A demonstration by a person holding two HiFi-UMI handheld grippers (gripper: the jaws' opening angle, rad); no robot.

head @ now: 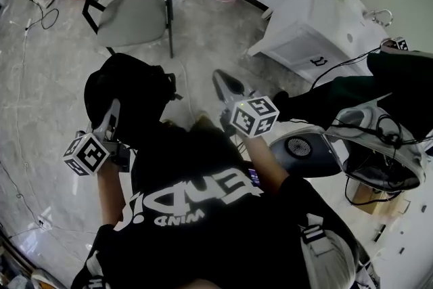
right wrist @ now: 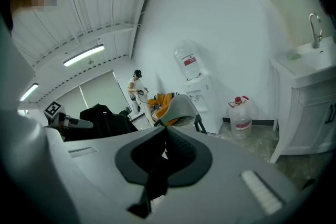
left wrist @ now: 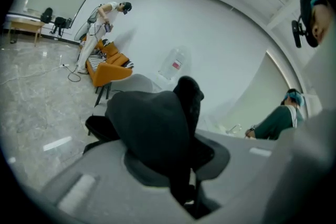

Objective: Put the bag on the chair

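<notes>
My left gripper pinches the top fabric of the black bag, which I judge soft, limp and light; my right gripper is closed, empty.

The person wears a black T-shirt with large white lettering. The left claw and right claw have light grey bodies and dark pads. The left cube and right cube are white with black square markers.
</notes>
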